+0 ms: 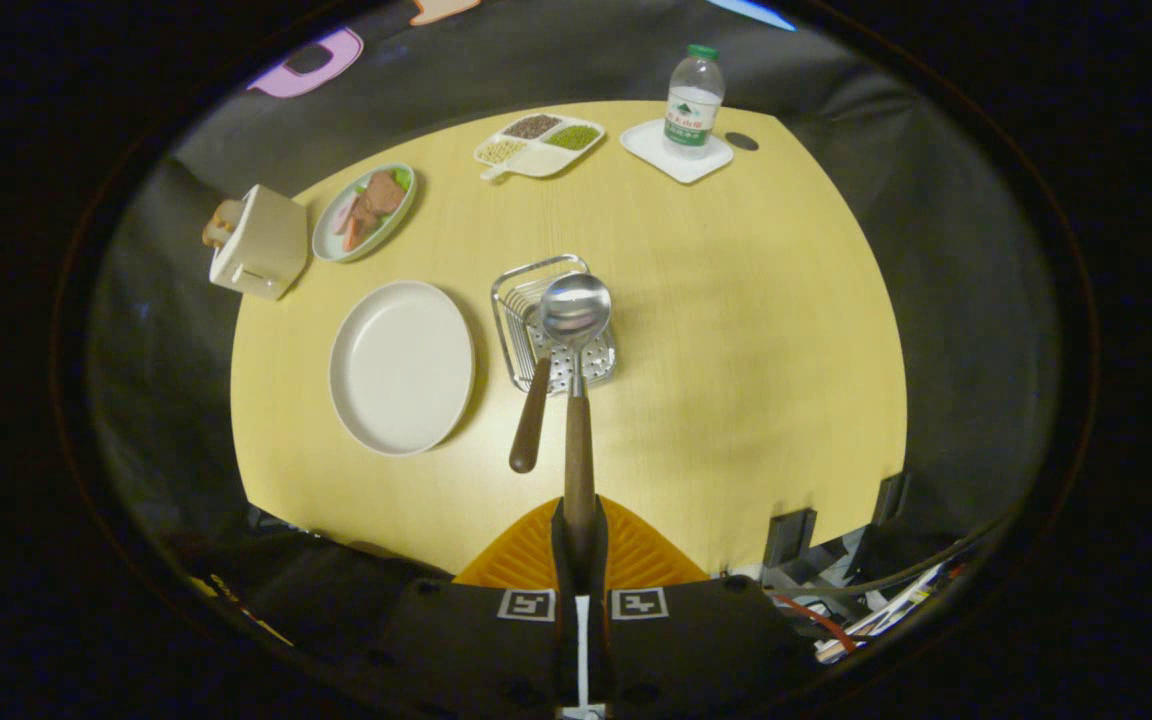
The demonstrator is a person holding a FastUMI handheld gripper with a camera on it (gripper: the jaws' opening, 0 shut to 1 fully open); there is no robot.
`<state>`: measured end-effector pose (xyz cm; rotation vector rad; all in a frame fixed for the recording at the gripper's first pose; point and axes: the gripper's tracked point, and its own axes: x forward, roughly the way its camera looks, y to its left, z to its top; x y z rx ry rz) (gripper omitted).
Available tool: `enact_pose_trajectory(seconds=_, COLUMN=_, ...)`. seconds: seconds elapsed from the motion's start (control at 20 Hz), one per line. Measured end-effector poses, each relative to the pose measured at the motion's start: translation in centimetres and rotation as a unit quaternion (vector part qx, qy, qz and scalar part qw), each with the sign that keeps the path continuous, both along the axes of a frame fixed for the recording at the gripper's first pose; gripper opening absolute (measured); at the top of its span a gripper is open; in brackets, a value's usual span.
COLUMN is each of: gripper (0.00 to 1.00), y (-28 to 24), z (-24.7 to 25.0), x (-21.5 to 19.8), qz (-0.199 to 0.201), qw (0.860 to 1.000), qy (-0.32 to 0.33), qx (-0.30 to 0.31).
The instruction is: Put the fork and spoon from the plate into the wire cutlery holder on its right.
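Hand-held gripper [579, 535] clamps spoon's [576, 340] wooden handle; shiny bowl above wire holder [514, 300].

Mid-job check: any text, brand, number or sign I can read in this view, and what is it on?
No text reads clearly.
Water bottle label: green print, too small and blurred to read.
Gripper, shut on the spoon handle: two square black-and-white markers, patterns only, no words.
Plate, wire cutlery holder: no markings visible.

Glossy polished metal spoon [576, 308] bowl on a smooth dark wooden handle. Shiny metal wire cutlery holder [553, 322]. Matt pale plate [401, 366]. Smooth light wood-grain desk [736, 330]. Clear plastic bottle [693, 101].
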<state>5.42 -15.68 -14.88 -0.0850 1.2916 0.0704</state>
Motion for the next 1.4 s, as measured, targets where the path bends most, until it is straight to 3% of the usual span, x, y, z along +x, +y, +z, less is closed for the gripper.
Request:
enact_pose_trajectory(seconds=0.35, gripper=0.09, y=0.4, z=-1.7, x=0.8, qz=0.04, qw=0.999, qy=0.025, qx=-0.019)
enact_pose_trajectory(seconds=0.4, gripper=0.12, y=0.7, z=-1.4, x=0.8, qz=0.042, qw=0.999, qy=0.024, qx=-0.012)
enact_pose_trajectory(seconds=0.5, gripper=0.22, y=1.2, z=-1.0, x=1.2, qz=0.039, qw=0.999, qy=0.014, qx=0.003)
enact_pose_trajectory(seconds=0.8, gripper=0.79, y=0.5, z=0.8, x=1.3, qz=0.026, qw=0.999, qy=-0.032, qx=0.017)
enact_pose_trajectory(seconds=0.95, gripper=0.83, y=1.5, z=2.1, x=1.4, qz=0.026, qw=0.995, qy=-0.08, qx=0.047)
enact_pose_trajectory(seconds=1.2, gripper=0.91, y=4.2, z=5.8, x=1.8, qz=0.052, qw=0.975, qy=-0.193, qx=0.098)
enact_pose_trajectory(seconds=1.4, gripper=0.96, y=5.3, z=10.4, x=3.1, qz=0.058, qw=0.94, qy=-0.314, qx=0.116)
